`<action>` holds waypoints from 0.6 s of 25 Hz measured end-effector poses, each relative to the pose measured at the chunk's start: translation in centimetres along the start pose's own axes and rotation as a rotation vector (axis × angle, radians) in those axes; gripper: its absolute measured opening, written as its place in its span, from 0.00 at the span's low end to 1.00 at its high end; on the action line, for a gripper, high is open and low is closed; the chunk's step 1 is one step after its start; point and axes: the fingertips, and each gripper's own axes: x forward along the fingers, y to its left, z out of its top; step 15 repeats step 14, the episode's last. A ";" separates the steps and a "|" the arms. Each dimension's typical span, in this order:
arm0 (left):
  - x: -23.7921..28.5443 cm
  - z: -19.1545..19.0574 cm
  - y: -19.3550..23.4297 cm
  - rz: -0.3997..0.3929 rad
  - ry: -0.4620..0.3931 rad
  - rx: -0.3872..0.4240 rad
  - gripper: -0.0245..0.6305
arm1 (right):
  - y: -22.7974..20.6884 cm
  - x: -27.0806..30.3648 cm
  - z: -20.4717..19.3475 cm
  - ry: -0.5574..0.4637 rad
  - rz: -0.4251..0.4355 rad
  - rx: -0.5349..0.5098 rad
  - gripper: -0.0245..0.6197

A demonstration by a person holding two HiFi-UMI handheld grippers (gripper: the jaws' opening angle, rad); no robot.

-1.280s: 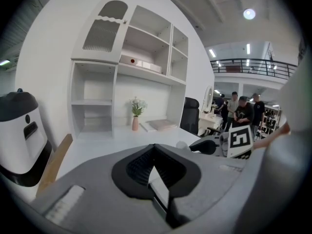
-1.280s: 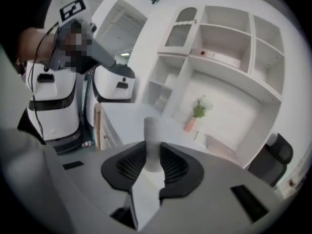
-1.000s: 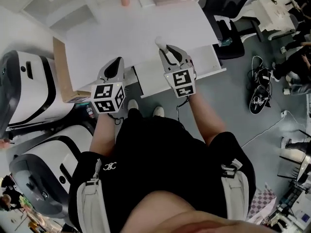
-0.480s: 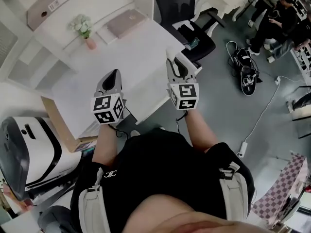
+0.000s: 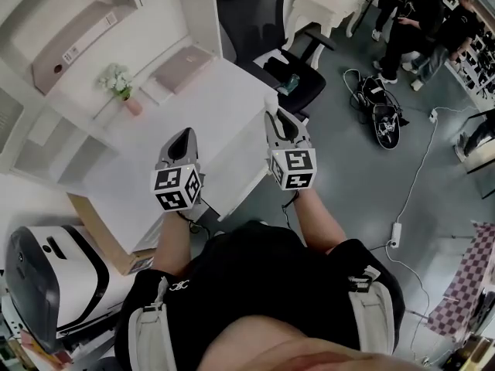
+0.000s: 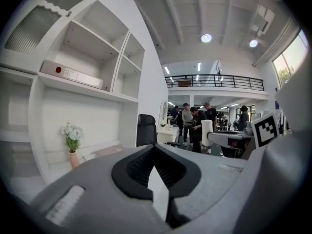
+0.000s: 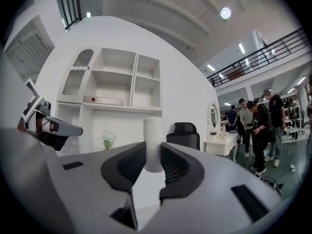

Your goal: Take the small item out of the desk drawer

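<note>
My right gripper (image 5: pixel 275 114) is shut on the small item, a white cylinder (image 7: pixel 152 130) that stands upright between its black pads and sticks out above them. The same cylinder (image 6: pixel 207 132) shows at the right of the left gripper view. My left gripper (image 5: pixel 183 136) hangs beside it to the left; its tips meet and nothing is in them. Both grippers are raised over the front edge of the white desk (image 5: pixel 178 122). The white drawer (image 5: pixel 241 168) juts out below that edge, under the right gripper; its inside is hidden.
On the desk stand a small flower vase (image 5: pixel 117 83) and a pink flat case (image 5: pixel 182 68), with white shelves behind. A black office chair (image 5: pixel 267 29) is to the right. A cardboard box (image 5: pixel 97 230) and a white-and-black machine (image 5: pixel 42 273) sit at the left. People stand at the back right.
The head view has swung, so the desk now lies further left and away. Both grippers stay side by side and have come back from the drawer, the right one keeping the white cylinder.
</note>
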 end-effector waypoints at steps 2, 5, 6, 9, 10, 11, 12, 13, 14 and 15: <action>0.1 0.1 -0.3 -0.007 -0.003 0.002 0.06 | -0.2 -0.2 0.0 -0.001 -0.004 0.003 0.18; 0.0 0.3 -0.5 -0.011 -0.009 0.005 0.06 | -0.2 -0.4 0.0 -0.005 -0.004 0.007 0.18; 0.1 0.3 -0.5 -0.012 -0.010 0.006 0.06 | -0.2 -0.4 0.0 -0.006 -0.003 0.009 0.18; 0.1 0.2 -0.4 -0.014 -0.003 0.006 0.06 | 0.0 -0.3 -0.1 -0.004 0.004 0.013 0.18; 0.1 0.1 -0.4 -0.015 0.000 0.006 0.06 | 0.1 -0.3 -0.2 -0.001 0.007 0.014 0.18; 0.1 0.0 -0.4 -0.015 0.003 0.005 0.06 | 0.1 -0.3 -0.3 0.002 0.009 0.016 0.18; 0.1 -0.1 -0.5 -0.016 0.004 0.003 0.06 | 0.2 -0.3 -0.4 0.005 0.010 0.019 0.18; 0.0 -0.1 -0.5 -0.015 0.005 0.001 0.06 | 0.2 -0.3 -0.5 0.008 0.012 0.022 0.18; 0.0 -0.1 -0.5 -0.015 0.005 -0.001 0.06 | 0.2 -0.3 -0.6 0.011 0.014 0.026 0.18; 0.0 -0.1 -0.5 -0.015 0.005 -0.001 0.06 | 0.2 -0.3 -0.6 0.011 0.014 0.026 0.18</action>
